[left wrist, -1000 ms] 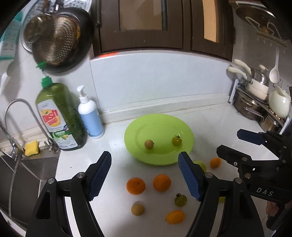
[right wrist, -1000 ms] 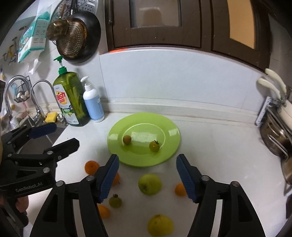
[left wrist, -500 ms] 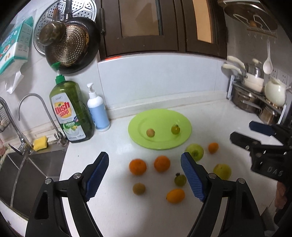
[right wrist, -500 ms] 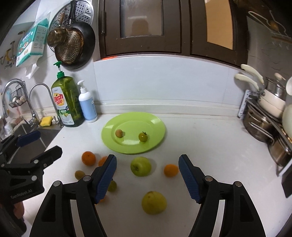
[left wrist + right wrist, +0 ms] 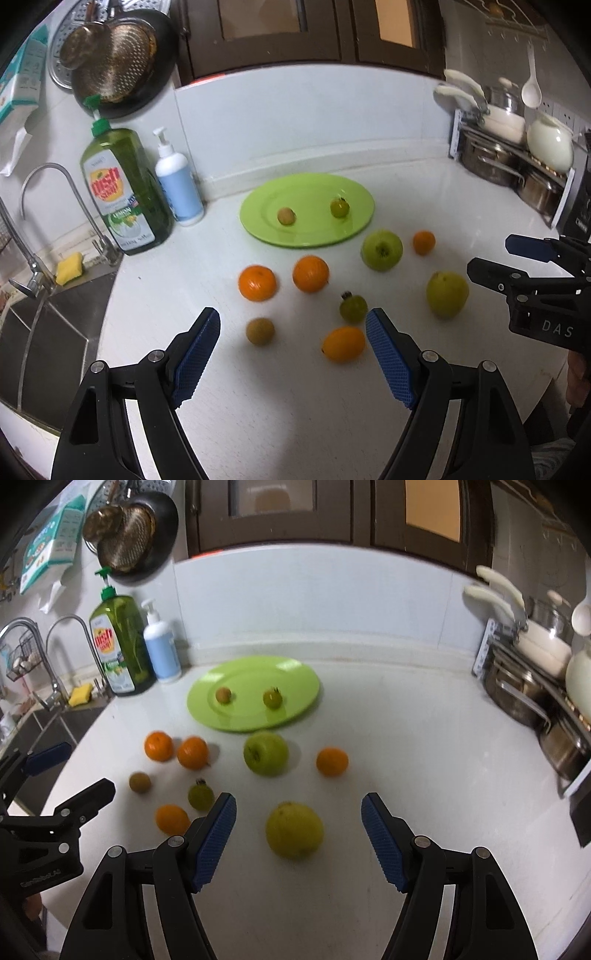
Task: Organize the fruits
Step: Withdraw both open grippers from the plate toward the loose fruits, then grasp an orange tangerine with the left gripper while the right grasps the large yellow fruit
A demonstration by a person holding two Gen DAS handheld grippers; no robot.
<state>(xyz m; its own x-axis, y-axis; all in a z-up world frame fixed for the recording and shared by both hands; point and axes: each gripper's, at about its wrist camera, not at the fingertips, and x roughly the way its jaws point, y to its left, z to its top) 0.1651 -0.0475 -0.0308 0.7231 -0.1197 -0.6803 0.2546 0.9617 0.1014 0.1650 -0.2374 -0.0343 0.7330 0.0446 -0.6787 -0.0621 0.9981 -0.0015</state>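
— Hovering wide open, empty: left gripper (image 5: 291, 332), right gripper (image 5: 298, 816). Fruit?
— Two on plate (image 5: 295, 672); rest loose on tabletop (image 5: 424, 738). Risk: nudging pear (image 5: 294, 834), rolling away.

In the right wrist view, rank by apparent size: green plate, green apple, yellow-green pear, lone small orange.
1. Green plate
2. Yellow-green pear and green apple: close, and the pear is nearer the camera, so unsure
3. Small orange
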